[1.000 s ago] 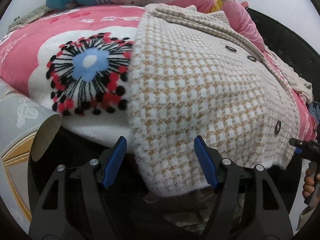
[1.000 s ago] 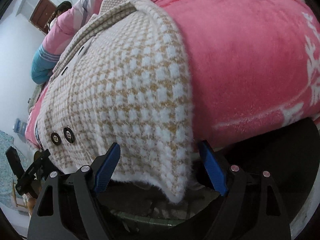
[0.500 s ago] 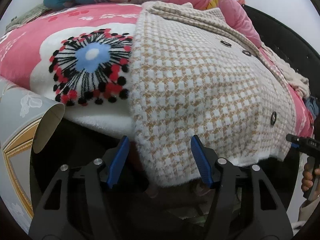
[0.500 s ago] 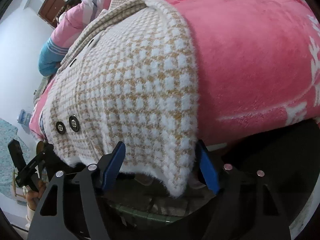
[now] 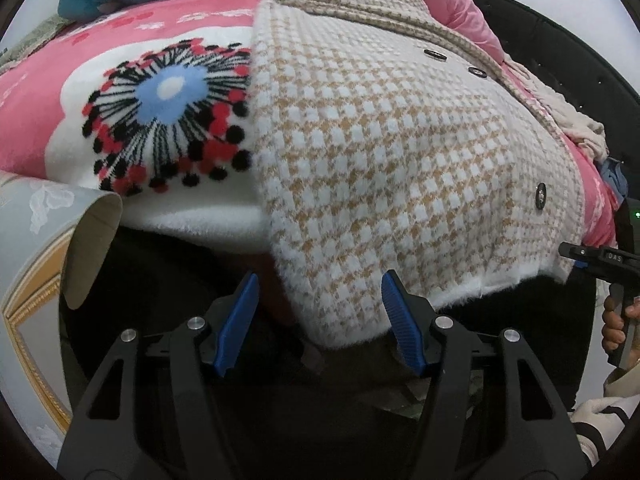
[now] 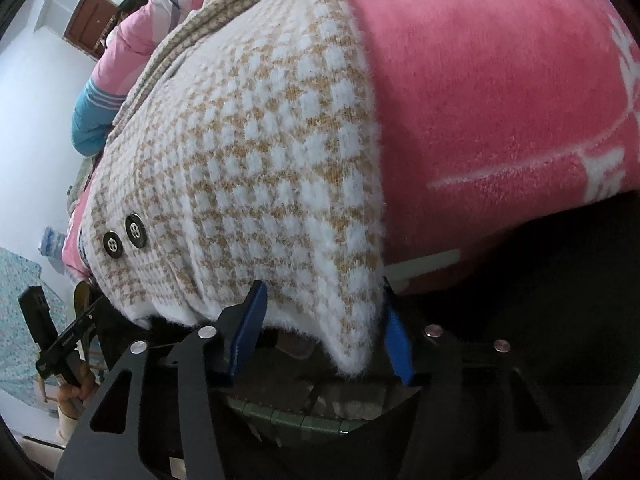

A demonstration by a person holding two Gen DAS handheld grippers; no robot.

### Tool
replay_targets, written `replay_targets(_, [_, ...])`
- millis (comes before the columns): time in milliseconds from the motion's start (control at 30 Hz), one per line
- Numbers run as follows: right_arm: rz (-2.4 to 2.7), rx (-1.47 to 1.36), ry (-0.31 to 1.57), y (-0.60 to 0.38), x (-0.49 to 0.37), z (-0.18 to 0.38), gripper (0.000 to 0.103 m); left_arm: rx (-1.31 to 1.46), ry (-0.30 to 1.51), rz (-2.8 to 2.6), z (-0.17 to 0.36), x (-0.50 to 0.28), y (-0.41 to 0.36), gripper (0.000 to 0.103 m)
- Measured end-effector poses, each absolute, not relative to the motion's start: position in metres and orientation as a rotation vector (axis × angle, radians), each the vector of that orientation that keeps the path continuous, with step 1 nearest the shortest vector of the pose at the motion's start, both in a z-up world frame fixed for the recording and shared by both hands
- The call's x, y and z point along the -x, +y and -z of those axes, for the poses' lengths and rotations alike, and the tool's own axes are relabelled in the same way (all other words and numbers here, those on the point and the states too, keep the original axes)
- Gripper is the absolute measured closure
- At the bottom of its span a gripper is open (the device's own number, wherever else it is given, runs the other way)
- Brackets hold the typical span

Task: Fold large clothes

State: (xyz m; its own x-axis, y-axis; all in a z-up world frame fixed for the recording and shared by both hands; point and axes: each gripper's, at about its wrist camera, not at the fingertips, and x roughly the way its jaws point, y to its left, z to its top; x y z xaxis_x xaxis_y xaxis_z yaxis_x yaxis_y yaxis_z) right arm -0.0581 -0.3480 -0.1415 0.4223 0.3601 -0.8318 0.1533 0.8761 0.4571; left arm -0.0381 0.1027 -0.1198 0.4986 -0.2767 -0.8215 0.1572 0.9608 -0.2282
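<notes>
Fuzzy coat (image 5: 384, 160) hem hangs between both spread tongs (image 5: 320, 312) (image 6: 320, 328), seemingly unpinched.

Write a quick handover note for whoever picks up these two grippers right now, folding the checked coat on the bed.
Left hand-held gripper: open, straddling the hem corner of the checked coat, pads not pressing yet.
Right hand-held gripper: jaws have just been closing around the other hem corner; the fabric is between them but no firm pinch is visible.
The coat lies buttoned side up on the pink blanket, hem hanging over the bed edge.
Done: both corners lined up.
Left: pinch both corners, then probably fold the hem up toward the collar.
</notes>
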Motion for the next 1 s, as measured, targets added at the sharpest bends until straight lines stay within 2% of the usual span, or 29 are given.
replay_targets(667, [-0.148, -0.525, 1.164, -0.35, 0.042, 0.141, 0.052, 0.321, 0.98, 0.264, 0.133, 0.02, 0.12, 0.043])
replay_targets(833, [-0.172, -0.569, 1.174, -0.35, 0.039, 0.149, 0.052, 0.351, 1.006, 0.294, 0.141, 0.016, 0.114, 0.054])
replay_targets(1000, [-0.201, -0.535, 1.179, -0.342, 0.042, 0.15, 0.054, 0.335, 1.028, 0.337, 0.145, 0.022, 0.1, 0.054])
